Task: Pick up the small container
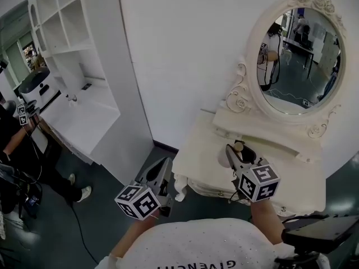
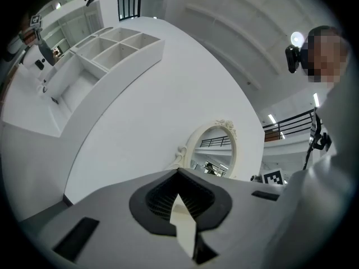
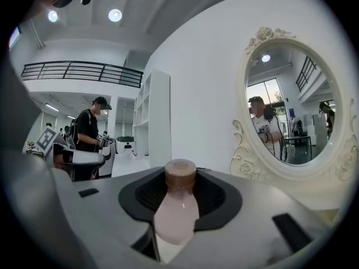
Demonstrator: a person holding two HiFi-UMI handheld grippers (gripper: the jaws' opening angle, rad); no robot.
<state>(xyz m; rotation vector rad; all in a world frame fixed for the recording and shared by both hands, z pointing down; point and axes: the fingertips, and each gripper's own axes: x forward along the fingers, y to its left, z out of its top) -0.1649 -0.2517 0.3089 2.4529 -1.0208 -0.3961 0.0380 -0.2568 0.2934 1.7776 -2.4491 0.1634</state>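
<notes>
A big white wall (image 1: 179, 66) fills the back of the room. On the left a tall white shelf (image 1: 78, 49) with open boxes stands against it. A person in dark clothes (image 1: 22, 150) stands near its low ledge, well apart from the work.

On the right a cream dressing table (image 1: 291, 178) sits against the wall. A round mirror (image 1: 300, 55) with a curly frame stands on top of it. The mirror rises just behind the right gripper.

The right gripper (image 1: 238, 153) is over the table top, in front of the mirror. Its claw is clamped on the small container (image 3: 178, 206). The small container is a little bottle that stands upright between the jaws. It has a pale pink body and a brown cap. I cannot tell what is inside it.

The left gripper (image 1: 162, 170) hangs beside the table's left edge, over the dark floor (image 1: 112, 206). Its claw is together, with nothing in it.
</notes>
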